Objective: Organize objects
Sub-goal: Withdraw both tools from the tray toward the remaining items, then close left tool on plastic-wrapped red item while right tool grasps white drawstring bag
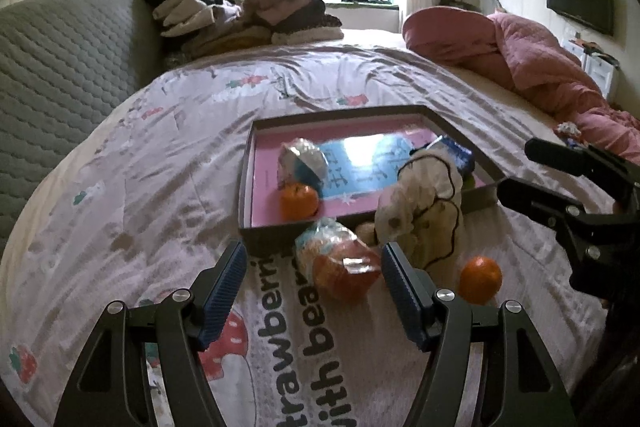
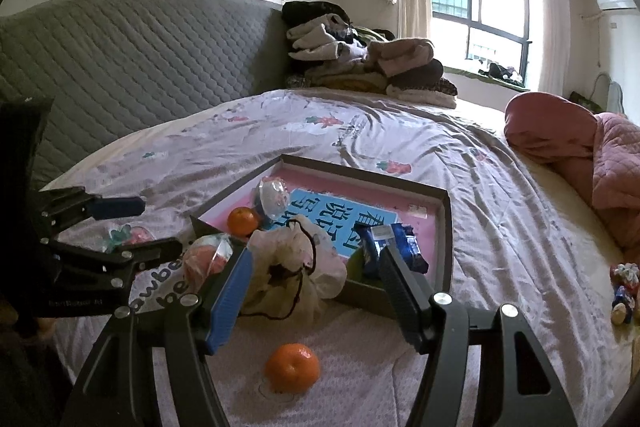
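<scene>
Your left gripper [image 1: 314, 293] was wide open and empty around the snack bag [image 1: 340, 265] by the tray's [image 1: 246, 183] near edge, so you needed to close gently; your right gripper [image 2: 316, 291] was also open, holding nothing.

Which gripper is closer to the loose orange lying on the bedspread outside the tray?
Right. The right gripper hangs open almost directly over the orange; the left gripper is open beside it, straddling a wrapped snack.

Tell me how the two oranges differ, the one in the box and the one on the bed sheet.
The orange in the box lies inside the shallow box, beside a clear-wrapped item; the orange on the sheet lies outside it on the bed sheet, alone. The boxed one is farther from both cameras; the other lies just below the open right gripper. Both are round, orange and unwrapped.
</scene>
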Available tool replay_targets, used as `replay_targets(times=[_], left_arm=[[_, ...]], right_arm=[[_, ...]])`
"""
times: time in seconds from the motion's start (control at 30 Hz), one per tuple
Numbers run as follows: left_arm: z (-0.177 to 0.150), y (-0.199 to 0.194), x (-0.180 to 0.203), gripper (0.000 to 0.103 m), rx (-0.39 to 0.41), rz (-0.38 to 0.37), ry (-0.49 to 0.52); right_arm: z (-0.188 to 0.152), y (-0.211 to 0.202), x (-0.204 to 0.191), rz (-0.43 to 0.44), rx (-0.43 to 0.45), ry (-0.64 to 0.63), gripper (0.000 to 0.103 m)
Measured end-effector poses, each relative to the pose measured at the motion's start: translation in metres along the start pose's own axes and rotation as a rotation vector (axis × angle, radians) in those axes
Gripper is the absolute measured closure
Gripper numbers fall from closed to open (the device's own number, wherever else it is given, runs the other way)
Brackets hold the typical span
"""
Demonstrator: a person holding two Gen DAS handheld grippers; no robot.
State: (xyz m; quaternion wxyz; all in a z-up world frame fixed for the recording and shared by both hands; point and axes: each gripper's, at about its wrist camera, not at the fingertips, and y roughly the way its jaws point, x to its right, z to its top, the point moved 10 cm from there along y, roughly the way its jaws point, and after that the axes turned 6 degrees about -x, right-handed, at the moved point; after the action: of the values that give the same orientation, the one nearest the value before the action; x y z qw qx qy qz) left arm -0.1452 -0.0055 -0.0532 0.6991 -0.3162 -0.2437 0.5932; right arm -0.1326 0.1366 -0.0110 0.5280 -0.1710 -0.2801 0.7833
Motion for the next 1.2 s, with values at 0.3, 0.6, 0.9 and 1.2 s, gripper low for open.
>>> replay_targets(times=[0.3, 0.6, 0.9, 1.2], left_arm=[[-0.014, 0.01, 0.007, 0.032, -0.035, 0.003, 0.024], [-0.026, 0.014, 0.009, 0.032, -0.064, 0.0, 0.028], [-0.038, 0.016, 0.015, 0.032, -0.086, -0.013, 0.035], [-0.045, 0.024, 0.021, 0.032, -0.106, -0.016, 0.036]], right_arm=[[-0.013, 0.01, -0.001, -0.004, -0.041, 0.003, 0.038], [-0.023, 0.016, -0.003, 0.003, -0.071, 0.007, 0.038], [-0.034, 0.018, -0.006, 0.011, -0.098, 0.012, 0.038], [-0.047, 0.03, -0.009, 0.012, -0.15, 0.027, 0.038]])
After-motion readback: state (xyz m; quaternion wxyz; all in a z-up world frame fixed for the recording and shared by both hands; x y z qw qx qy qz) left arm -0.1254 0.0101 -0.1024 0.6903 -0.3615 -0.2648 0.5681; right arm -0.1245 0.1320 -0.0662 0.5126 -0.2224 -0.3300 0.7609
